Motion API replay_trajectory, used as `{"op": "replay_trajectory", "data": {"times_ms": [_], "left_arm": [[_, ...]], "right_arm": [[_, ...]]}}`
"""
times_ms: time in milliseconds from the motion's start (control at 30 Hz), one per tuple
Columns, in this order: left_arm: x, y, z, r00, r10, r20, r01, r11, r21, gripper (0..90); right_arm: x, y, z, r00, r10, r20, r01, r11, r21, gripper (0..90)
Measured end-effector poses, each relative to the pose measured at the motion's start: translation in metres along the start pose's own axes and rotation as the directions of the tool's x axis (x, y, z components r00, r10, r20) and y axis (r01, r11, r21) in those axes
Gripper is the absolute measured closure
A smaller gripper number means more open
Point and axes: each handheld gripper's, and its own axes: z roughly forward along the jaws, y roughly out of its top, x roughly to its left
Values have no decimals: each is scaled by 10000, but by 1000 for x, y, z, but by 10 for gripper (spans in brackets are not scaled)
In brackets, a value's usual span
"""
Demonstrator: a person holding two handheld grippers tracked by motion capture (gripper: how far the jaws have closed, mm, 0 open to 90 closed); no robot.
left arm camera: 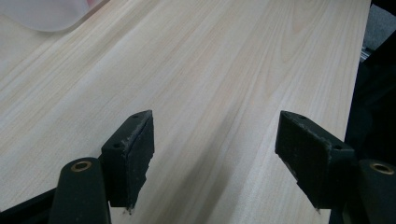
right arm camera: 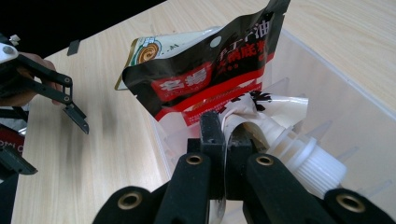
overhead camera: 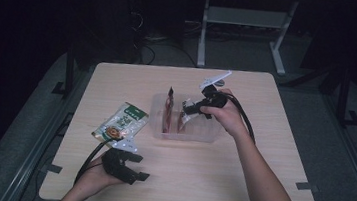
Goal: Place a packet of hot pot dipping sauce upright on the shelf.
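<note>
Black-and-red foil pouch (right arm camera: 205, 70) in the clear plastic bin (right arm camera: 327, 79): white Chinese print, "名揚" on the red band, "油" & "底" near top. Green-and-white packet (overhead camera: 120, 121): print too small to read.

Room's pretty dark from up high, everything past the table (overhead camera: 183, 181) goes near black and the picture is soft and a bit grainy. Light falls on the tabletop from above, so the wood looks pale and even. My left claw (left arm camera: 215, 154) throws a faint soft shadow on the grain, and its near parts blur. On my right claw's (right arm camera: 227, 140) camera the red pouch (right arm camera: 205, 79) catches shiny glare and the white cap (right arm camera: 308, 161) is slightly fuzzy.
</note>
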Motion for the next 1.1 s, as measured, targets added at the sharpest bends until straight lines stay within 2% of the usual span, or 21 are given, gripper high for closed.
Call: {"op": "replay_trajectory", "data": {"times_ms": [133,200,400,667,800,867,1100], "left_arm": [[0,0,1,10000,60,10,-60,10000,28,279],[0,0,1,10000,54,16,-55,10000,48,279],[0,0,0,9999,103,35,-103,9999,58,278],[0,1,1,10000,81,8,-81,10000,45,279],[0,1,0,10000,47,-17,-47,10000,61,278],[0,1,0,10000,65,-28,-65,10000,36,278],[0,1,-1,10000,91,-32,-91,10000,24,278]], "right_arm": [[0,-1,0,10000,49,5,-49,10000,-22,888],[0,-2,0,9999,63,-101,-66,9996,-276,839],[3,-4,-4,10000,55,66,-53,9997,-223,758],[9,-12,-18,9997,-5,251,13,9995,-315,686],[15,-20,-28,9987,-8,503,35,9986,-527,588],[19,-23,-31,9978,0,660,31,9989,-465,551],[35,-38,-37,9970,-237,741,265,9989,-377,448]]}}
